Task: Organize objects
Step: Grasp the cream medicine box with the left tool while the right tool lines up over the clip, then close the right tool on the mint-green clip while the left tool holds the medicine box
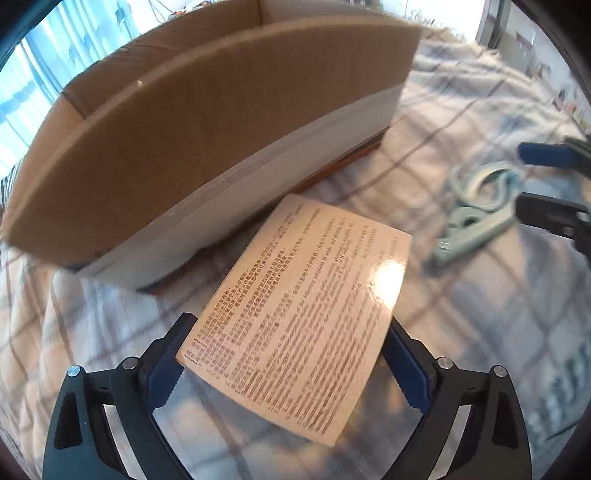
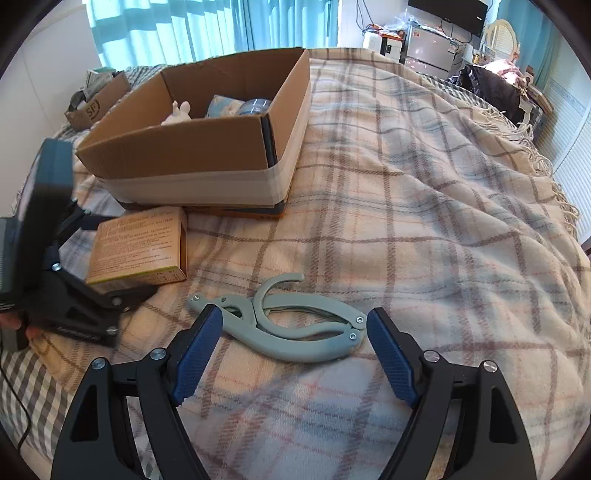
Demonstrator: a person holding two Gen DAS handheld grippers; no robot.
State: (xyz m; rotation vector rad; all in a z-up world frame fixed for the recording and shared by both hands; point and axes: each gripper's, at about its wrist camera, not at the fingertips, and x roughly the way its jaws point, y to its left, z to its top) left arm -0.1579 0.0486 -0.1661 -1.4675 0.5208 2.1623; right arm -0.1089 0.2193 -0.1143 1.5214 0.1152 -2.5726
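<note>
The left tool is clamped on a tan printed box, its dense lettering too blurred to read, just near of the open cardboard carton. The right tool gapes wide and holds nothing, straddling a grey folding hanger on the plaid blanket over the bed. A far-left carton reads "SF". Blue curtains hang behind.

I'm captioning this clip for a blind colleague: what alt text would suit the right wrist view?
The open right gripper hovers over a grey folding hanger lying on a plaid blanket. To its left, the left gripper straddles a small tan printed box in front of an open cardboard box that already holds several items.
</note>
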